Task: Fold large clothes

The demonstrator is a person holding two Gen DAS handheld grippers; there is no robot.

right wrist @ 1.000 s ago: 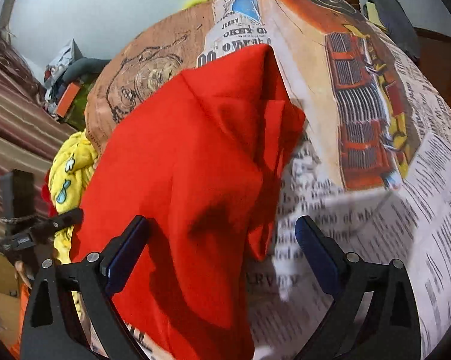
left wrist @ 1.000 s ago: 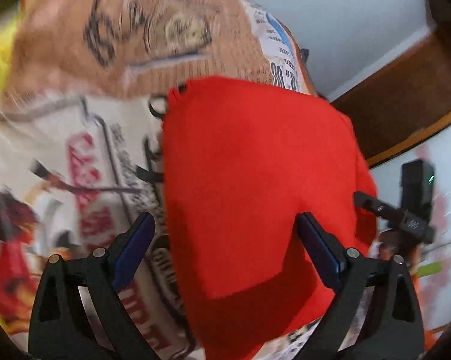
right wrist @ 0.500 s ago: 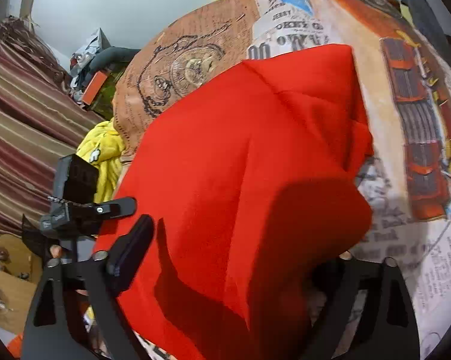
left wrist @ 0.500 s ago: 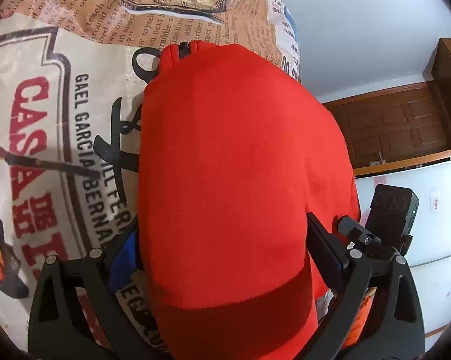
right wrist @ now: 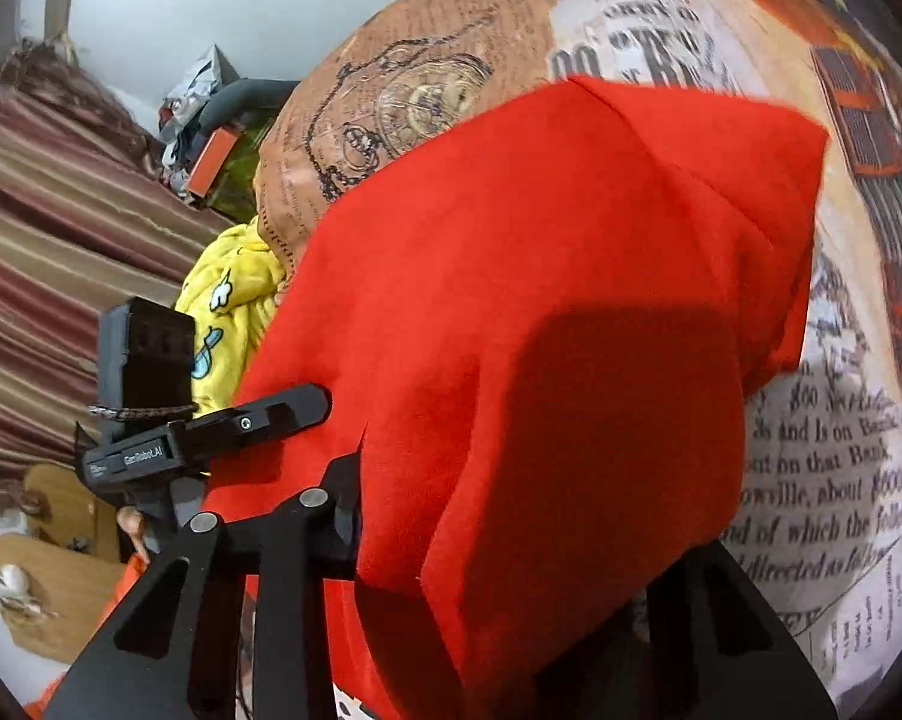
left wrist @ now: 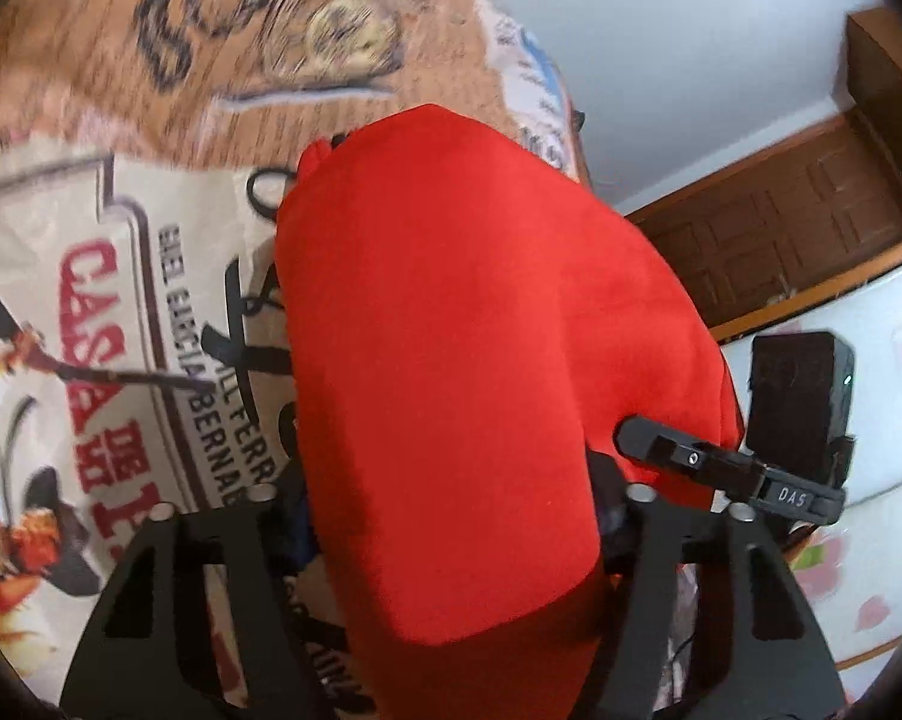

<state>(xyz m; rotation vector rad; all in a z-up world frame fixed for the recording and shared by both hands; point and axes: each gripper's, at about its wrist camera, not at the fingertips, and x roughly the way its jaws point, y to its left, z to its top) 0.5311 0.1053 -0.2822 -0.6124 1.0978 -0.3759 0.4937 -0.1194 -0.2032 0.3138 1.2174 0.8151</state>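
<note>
Both sets of fingers have just been closing on the red garment (left wrist: 451,372), which a second ago lay between wide-spread fingers. The left gripper (left wrist: 451,516) now has a thick roll of the cloth bunched between its fingers, and the pads appear pressed into it. The right gripper (right wrist: 511,516) is narrowed on another bunch of the same garment (right wrist: 541,300); its right finger is hidden under the cloth, so that contact is judged, not seen. The garment is draped over both grippers and lies on the printed bedspread (left wrist: 121,312), with a yellow cloth (right wrist: 235,300) beside it at the far edge.

The step in hand seems to be gripping the near edge to carry it over for a fold. For a clean fold, both grips should be set firmly before lifting, the edge should be kept taut between the two grippers, and both should be moved together so that no layer slips or twists.
</note>
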